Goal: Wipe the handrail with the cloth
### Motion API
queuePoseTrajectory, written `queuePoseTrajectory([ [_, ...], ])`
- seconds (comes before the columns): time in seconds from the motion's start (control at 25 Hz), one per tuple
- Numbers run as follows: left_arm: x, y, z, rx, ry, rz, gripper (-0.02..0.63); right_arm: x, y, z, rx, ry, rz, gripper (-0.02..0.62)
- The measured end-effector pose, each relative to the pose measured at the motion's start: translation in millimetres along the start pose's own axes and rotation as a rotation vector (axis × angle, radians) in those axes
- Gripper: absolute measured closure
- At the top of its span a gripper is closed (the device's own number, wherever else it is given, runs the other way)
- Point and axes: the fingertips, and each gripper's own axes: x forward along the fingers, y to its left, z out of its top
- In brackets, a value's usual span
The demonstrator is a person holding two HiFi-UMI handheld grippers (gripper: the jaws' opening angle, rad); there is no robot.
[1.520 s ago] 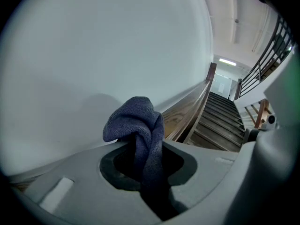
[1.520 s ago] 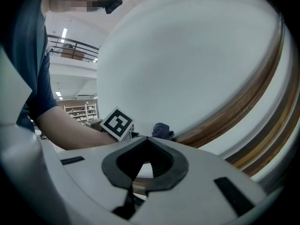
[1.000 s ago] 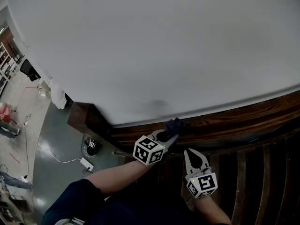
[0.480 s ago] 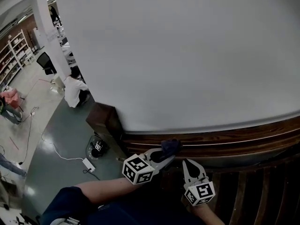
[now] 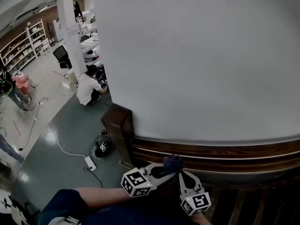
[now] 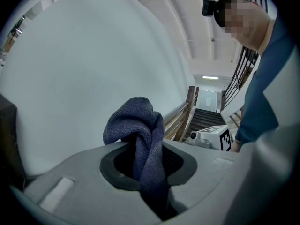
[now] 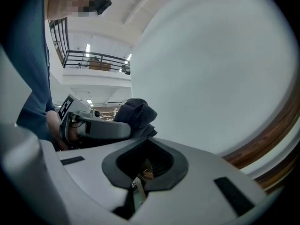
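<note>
Stair landing, seen from above and along each tool. The left gripper (image 5: 169, 170) has its jaws closed on the dark blue cloth (image 5: 172, 163). In the left gripper view a bunched wad of cloth (image 6: 135, 125) stands up out of the jaws of the left gripper (image 6: 147, 165), and the rest hangs down between them. The dark wooden handrail (image 5: 220, 150) runs just ahead of and beyond that gripper's tips, under a plain white wall (image 5: 197, 64). The wad lies at the rail's near edge; whether it presses on the wood cannot be told. The right gripper (image 5: 183, 176) sits just beside the left one, on its right. Its jaws are drawn together and hold nothing, as the right gripper view shows (image 7: 145, 165). There the rail (image 7: 265, 142) passes to that gripper's right.

Probable hazards:
- The wad is small, so a stroke may wipe only a narrow band of the rail and miss the moulded grooves.
- Drag along the wood may pull the cloth out of the grip, since only a fold seems pinched.
- A low approach may set the hard jaw tips against the wood.
- A sweep toward the idle gripper may strike it.
</note>
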Motion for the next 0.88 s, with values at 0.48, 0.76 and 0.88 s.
queuePoseTrajectory([
  [0.48, -34, 6, 17, 0.02, -0.062, 0.064, 0.523, 20, 29, 13, -0.017, -0.014, 0.084, 0.588],
  [0.76, -42, 10, 18, 0.024, -0.085, 0.091, 0.523, 24, 36, 10, -0.018, -0.018, 0.107, 0.588],
  [0.88, -44, 10, 17, 0.026, -0.086, 0.094, 0.523, 25, 37, 9, -0.02, -0.02, 0.112, 0.588],
])
